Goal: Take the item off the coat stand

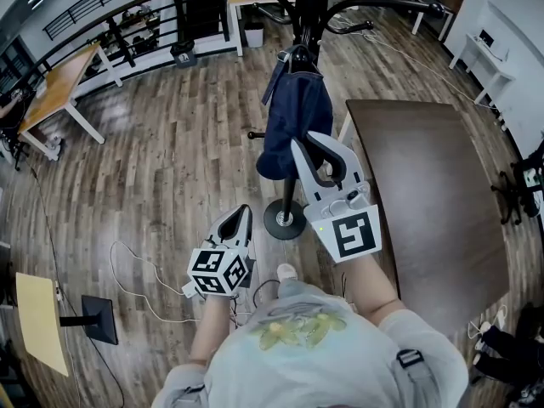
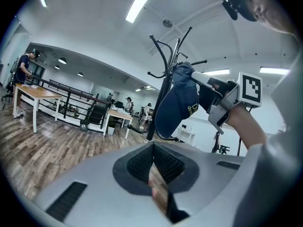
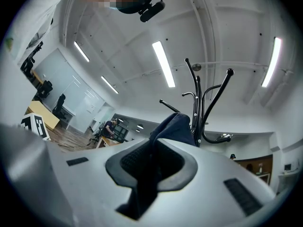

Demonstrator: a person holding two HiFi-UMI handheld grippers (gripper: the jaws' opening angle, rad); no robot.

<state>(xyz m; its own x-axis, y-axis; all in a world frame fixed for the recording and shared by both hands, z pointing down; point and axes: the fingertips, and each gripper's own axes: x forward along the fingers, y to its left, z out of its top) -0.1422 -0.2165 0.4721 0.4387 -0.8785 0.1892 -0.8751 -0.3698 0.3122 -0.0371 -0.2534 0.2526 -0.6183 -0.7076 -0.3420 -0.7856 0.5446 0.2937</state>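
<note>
A navy blue cap (image 1: 293, 113) hangs on the black coat stand (image 1: 308, 7), whose round base (image 1: 284, 219) rests on the wood floor. My right gripper (image 1: 308, 147) is shut on the cap's lower edge. In the right gripper view dark fabric (image 3: 144, 183) fills the slot between the jaws of my right gripper (image 3: 152, 143), and the rest of the cap (image 3: 176, 126) rises toward the stand's hooks (image 3: 199, 93). My left gripper (image 1: 244, 213) is lower and to the left, shut and holding nothing. The left gripper view shows its tips (image 2: 153, 148) together, with the cap (image 2: 180, 103) and the right gripper (image 2: 201, 82) beyond.
A dark brown table (image 1: 425, 194) stands just right of the stand. A light wooden desk (image 1: 59, 83) and a black railing (image 1: 110, 7) are at the far left. Cables (image 1: 144, 287) trail on the floor near my feet. A yellow board (image 1: 38, 321) stands at the bottom left.
</note>
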